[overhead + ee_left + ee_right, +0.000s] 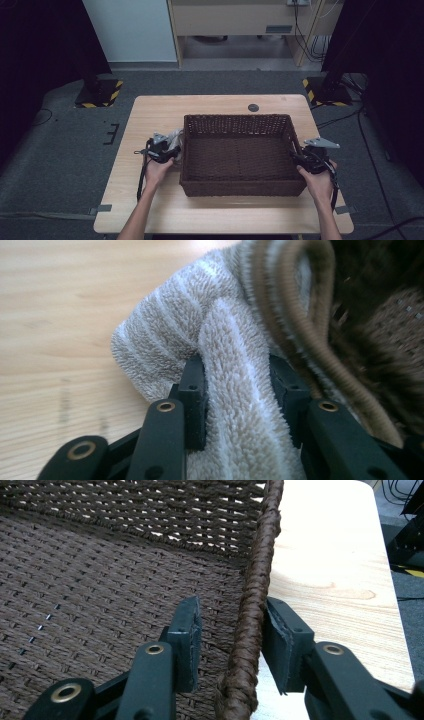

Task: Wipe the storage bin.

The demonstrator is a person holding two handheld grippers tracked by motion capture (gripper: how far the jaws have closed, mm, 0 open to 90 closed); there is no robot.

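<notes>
Pinching a fold of the striped beige towel (pixel 240 390), the left gripper (pixel 237 385) sits just outside the left wall of the woven basket (pixel 240 187) on the table (pixel 150 210). The right gripper (pixel 231 640) straddles the basket's right rim, jaws spread and not yet clamped. Lifting now could drag the towel's hem against the weave and tip the basket, since that rim is unheld
</notes>
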